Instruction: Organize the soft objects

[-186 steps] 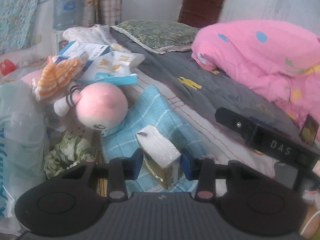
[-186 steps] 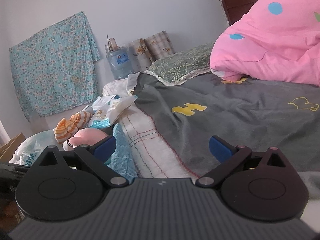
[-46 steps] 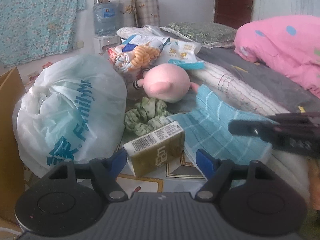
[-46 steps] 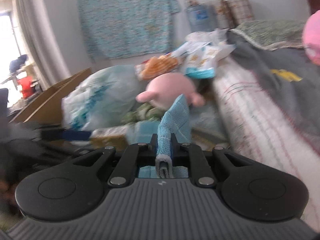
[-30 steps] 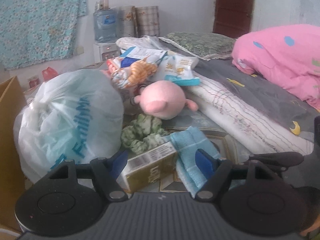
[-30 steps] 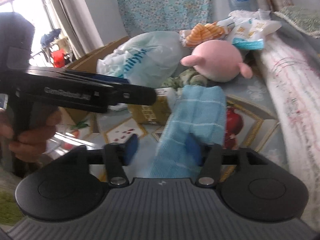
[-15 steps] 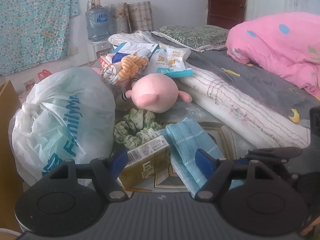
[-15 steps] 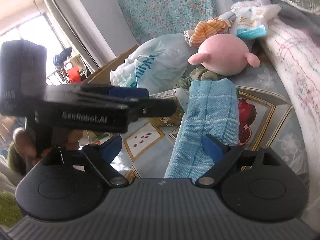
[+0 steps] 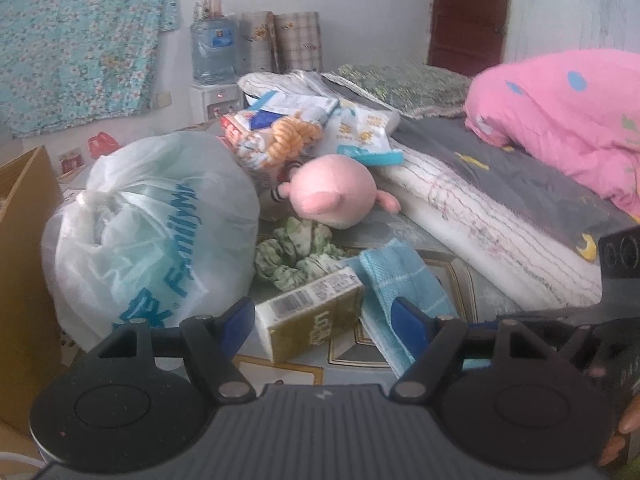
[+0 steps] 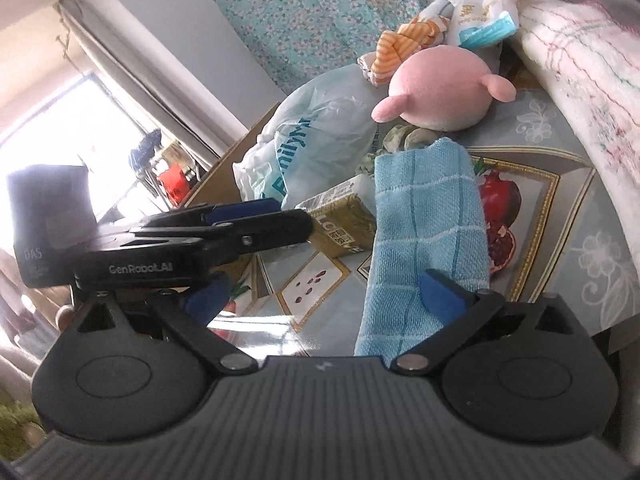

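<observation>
Found the blue towel (image 10: pixel 424 232) folded into a long strip and laid flat on the desk (image 10: pixel 560 208), its near end between the jaws of the right hand-held gripper (image 10: pixel 320 288) and its far end just short of the green scrunchie (image 9: pixel 296 256). Had seen that same towel pinched upright in those jaws a moment before; now caught them opening wide, pads off the cloth, so released. Took the towel's placing as done and that gripper as free for another piece. Noted the left hand-held gripper (image 9: pixel 322 320) unchanged: jaws apart around the olive tissue pack (image 9: pixel 312 316), not visibly pressing it, the pack resting on the desk and touching the towel's left edge. Judged the pink plush (image 9: pixel 336 196) behind the scrunchie, and the scrunchie itself, as soft things not yet dealt with. Made out a glossy cover printed with framed fruit pictures over the desk, a knotted white plastic bag (image 9: pixel 152 232) on its left and a cardboard box (image 9: pixel 20 260) beyond that. Placed a bed (image 9: pixel 480 220) along the right, with a white quilt edge, a grey sheet and a pink duvet (image 9: pixel 560 120), a floral cloth (image 9: pixel 80 40) on the back wall, a water bottle (image 9: pixel 212 52) beside it, and a dark door (image 9: pixel 468 12).
</observation>
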Motion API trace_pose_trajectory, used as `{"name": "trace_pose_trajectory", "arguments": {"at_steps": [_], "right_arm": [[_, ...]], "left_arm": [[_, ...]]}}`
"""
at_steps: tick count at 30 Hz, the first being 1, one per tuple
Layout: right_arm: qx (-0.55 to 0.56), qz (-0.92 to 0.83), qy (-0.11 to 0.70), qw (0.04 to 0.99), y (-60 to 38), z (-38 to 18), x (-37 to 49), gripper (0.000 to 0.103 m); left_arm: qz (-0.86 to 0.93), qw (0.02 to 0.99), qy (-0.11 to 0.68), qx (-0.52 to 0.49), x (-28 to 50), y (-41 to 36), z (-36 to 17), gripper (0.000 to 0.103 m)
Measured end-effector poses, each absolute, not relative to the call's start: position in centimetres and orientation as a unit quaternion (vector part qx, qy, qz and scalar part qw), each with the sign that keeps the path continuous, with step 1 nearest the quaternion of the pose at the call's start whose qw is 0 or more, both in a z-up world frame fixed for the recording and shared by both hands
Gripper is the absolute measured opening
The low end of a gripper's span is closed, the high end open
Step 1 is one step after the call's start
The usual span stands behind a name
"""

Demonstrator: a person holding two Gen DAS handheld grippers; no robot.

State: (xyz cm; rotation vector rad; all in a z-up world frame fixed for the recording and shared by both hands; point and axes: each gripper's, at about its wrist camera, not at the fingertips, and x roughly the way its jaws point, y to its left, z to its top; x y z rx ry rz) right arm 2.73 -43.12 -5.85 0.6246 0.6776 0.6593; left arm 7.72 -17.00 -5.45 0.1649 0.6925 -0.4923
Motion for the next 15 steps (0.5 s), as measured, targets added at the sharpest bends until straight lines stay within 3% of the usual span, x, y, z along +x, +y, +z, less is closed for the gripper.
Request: {"name": "trace_pose_trajectory", "arguments": {"at_steps": [15], "right_arm": [[0.491, 0.284, 0.336, 0.752, -46.2, -8.3, 4.1, 0.102]], "left_arm": [[-0.255, 0.902, 0.333, 0.098, 5.7, -17.1, -6.0, 0.077]]}}
